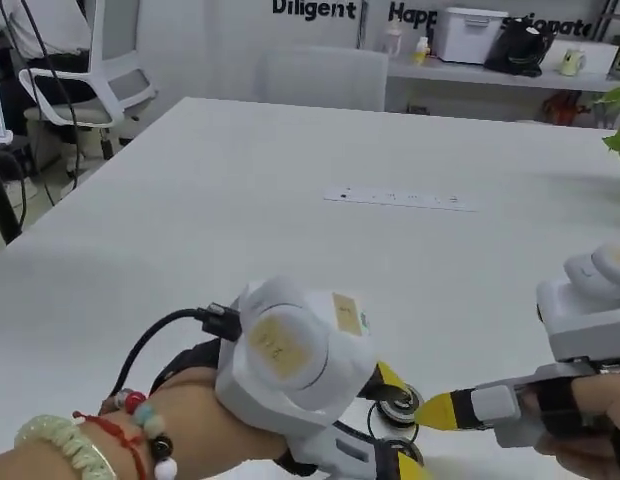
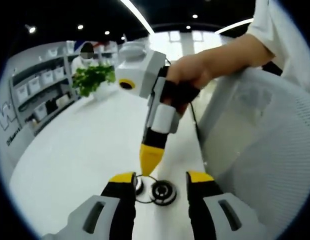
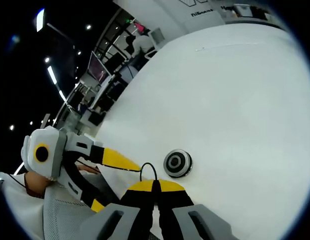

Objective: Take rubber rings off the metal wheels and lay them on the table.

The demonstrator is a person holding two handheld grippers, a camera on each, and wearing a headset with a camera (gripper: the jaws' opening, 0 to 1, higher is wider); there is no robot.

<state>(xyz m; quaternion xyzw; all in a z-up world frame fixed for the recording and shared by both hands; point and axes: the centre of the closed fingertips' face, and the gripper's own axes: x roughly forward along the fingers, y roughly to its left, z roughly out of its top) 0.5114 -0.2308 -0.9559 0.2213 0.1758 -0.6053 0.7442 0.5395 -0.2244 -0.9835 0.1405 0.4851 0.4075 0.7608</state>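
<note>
Yellow-tipped, the left hand-held gripper (image 2: 161, 177) stands wide astride the metal wheels (image 2: 163, 192) on the desk (image 2: 85, 165), apparently to steady them, while the right hand-held gripper (image 3: 154, 186), jaws shut, pinches the black rubber ring (image 3: 148, 164) beside one wheel to peel it clear.

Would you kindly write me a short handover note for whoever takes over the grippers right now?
Left gripper: open, jaws straddling a metal wheel and a second wheel on the table.
Right gripper: shut on a rubber ring beside the first wheel.
Done: that ring looks pulled loose, not yet laid down.
Left: lay it on the table, then strip the second wheel, which seems to wear a dark ring.
</note>
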